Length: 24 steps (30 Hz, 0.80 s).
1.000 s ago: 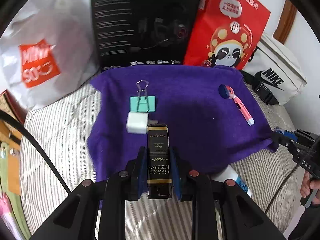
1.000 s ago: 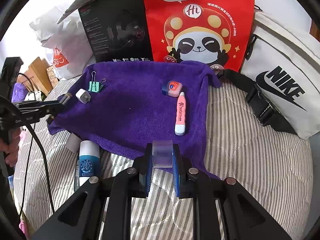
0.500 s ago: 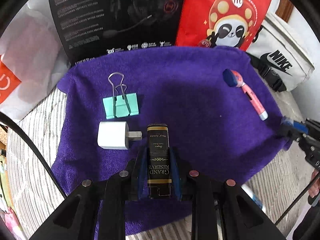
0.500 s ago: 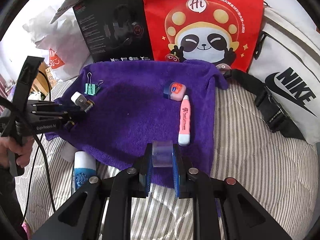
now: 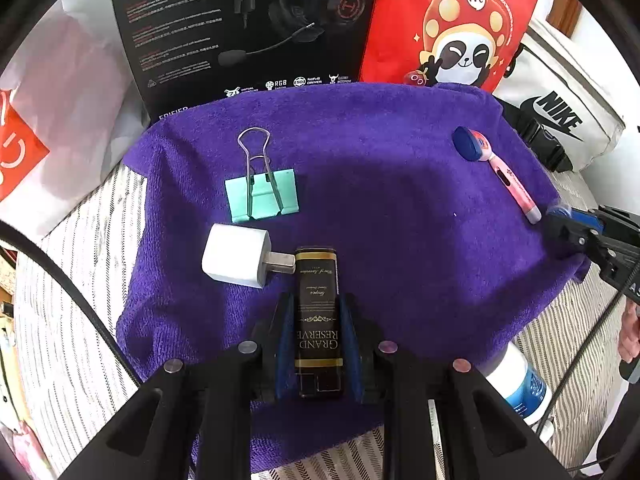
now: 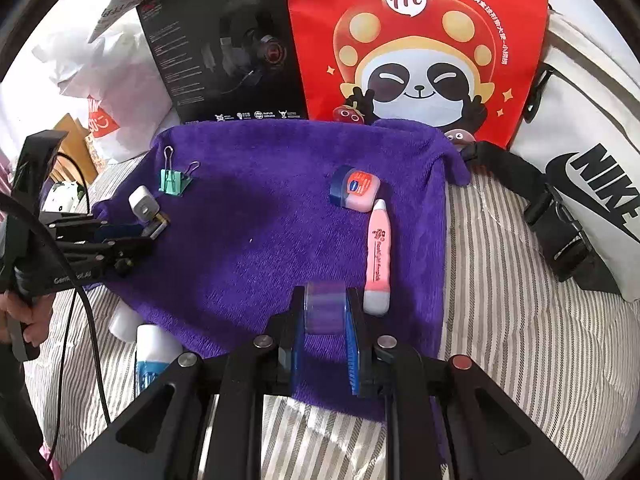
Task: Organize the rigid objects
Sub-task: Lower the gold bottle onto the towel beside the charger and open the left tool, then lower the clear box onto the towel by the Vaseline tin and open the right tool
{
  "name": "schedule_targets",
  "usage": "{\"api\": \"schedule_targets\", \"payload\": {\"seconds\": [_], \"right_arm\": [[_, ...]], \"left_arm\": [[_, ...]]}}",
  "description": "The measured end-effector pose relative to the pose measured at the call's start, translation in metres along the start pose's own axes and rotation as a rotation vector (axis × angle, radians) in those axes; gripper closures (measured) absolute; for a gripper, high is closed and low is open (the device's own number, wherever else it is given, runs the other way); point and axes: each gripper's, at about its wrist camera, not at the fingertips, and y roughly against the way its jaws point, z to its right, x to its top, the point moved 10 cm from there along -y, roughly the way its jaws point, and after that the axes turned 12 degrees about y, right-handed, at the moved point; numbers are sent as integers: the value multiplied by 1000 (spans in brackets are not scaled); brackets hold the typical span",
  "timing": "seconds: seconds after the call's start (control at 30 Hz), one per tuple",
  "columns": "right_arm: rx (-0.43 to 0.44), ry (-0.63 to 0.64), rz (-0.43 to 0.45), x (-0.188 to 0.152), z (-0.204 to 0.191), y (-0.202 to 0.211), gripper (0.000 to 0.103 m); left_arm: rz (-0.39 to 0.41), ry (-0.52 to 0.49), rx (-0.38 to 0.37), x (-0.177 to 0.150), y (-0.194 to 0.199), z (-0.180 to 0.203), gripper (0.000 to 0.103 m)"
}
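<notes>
Rigid objects are being gathered onto a purple terry towel (image 5: 400,208) spread over a striped bed cover (image 6: 520,320), and the job looks roughly two thirds through. Four pieces already lie on the cloth: ahead and left of the left claw (image 5: 318,344) sit a mint-green metal binder clip (image 5: 262,196) and, nearer, a white cube-shaped plug adapter (image 5: 234,256) whose metal prong reaches right up to the far end of what that claw carries. The left claw is clamped on a slim black box with gold lettering (image 5: 318,312), lying lengthwise between the fingers and held low over the near part of the towel, just right of the adapter. Ahead of the right claw (image 6: 324,320) lie a small blue-lidded pink balm tub (image 6: 356,190) and, touching it, a pink tube-shaped pen with a white cap (image 6: 378,256), whose near end is just right of that claw's tips. The right claw is closed on a small translucent bluish block (image 6: 324,306) above the towel's near edge. Both carried pieces have yet to be set down, I judge. Off the cloth to the right claw's left, a white bottle with a blue label (image 6: 154,354) rests on the bed beside a second white container, probably awaiting their turn.
</notes>
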Motion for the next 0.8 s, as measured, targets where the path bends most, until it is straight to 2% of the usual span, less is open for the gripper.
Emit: {"api": "schedule_targets", "payload": {"seconds": [0.33, 0.5, 0.8], "right_arm": [[4, 19, 6, 18, 4, -27, 86], [-2, 29, 3, 26, 6, -41, 86], [-43, 57, 6, 38, 11, -55, 86]], "left_arm": [[30, -8, 15, -5, 5, 1, 79], [28, -31, -10, -7, 5, 12, 60], [46, -15, 33, -11, 23, 1, 59]]}}
